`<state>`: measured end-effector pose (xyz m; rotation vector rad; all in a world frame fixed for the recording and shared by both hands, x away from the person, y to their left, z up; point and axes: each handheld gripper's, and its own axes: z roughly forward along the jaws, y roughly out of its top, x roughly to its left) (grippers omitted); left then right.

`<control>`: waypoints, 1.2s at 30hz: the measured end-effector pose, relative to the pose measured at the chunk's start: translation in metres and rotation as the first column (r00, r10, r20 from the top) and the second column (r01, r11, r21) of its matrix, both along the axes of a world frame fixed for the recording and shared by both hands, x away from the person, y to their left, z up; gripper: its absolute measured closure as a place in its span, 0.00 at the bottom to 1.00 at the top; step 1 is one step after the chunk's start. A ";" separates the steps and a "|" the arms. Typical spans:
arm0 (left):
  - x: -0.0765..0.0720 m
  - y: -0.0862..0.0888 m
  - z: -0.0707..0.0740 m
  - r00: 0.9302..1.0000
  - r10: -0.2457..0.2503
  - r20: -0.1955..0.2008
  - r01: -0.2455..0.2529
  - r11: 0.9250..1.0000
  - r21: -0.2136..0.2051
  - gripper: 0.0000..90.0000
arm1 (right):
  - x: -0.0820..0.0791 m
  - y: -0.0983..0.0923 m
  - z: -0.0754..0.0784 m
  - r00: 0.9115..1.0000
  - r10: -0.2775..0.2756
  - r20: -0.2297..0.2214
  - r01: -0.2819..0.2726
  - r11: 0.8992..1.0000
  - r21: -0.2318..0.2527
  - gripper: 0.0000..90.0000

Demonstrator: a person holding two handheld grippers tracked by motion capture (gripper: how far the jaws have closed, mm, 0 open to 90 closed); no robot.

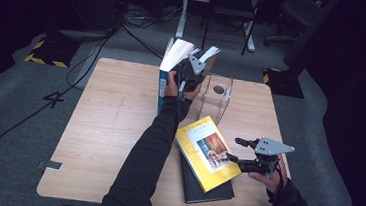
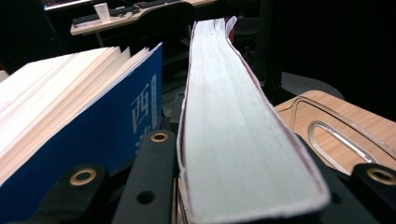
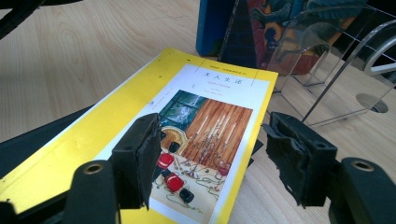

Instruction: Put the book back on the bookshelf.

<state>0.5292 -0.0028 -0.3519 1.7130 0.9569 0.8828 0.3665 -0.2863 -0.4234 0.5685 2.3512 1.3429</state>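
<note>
Clamping an upright red-edged book (image 2: 243, 140) beside the blue book (image 1: 163, 81) at the tabletop's (image 1: 108, 126) far edge, the left hand-held gripper (image 1: 191, 78) grips firmly; the right hand-held gripper (image 3: 210, 163) hovers open, empty, over the yellow book (image 3: 140, 140)
</note>
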 end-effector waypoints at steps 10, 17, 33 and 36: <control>-0.008 0.007 -0.004 1.000 0.019 -0.001 -0.019 1.000 0.010 0.79 | 0.000 0.001 -0.001 1.000 0.002 -0.004 -0.002 1.000 -0.008 0.40; -0.013 0.010 -0.001 1.000 0.015 -0.007 -0.015 1.000 0.011 0.78 | 0.001 0.002 -0.002 1.000 0.004 -0.005 -0.004 1.000 -0.012 0.40; -0.037 0.025 -0.001 0.999 -0.035 -0.010 0.035 0.999 0.022 0.72 | 0.001 0.002 -0.002 1.000 0.004 -0.005 -0.004 1.000 -0.019 0.40; -0.040 0.027 -0.001 0.999 -0.040 -0.008 0.040 0.999 0.027 0.71 | 0.001 0.002 -0.002 1.000 0.002 -0.008 -0.002 1.000 -0.021 0.40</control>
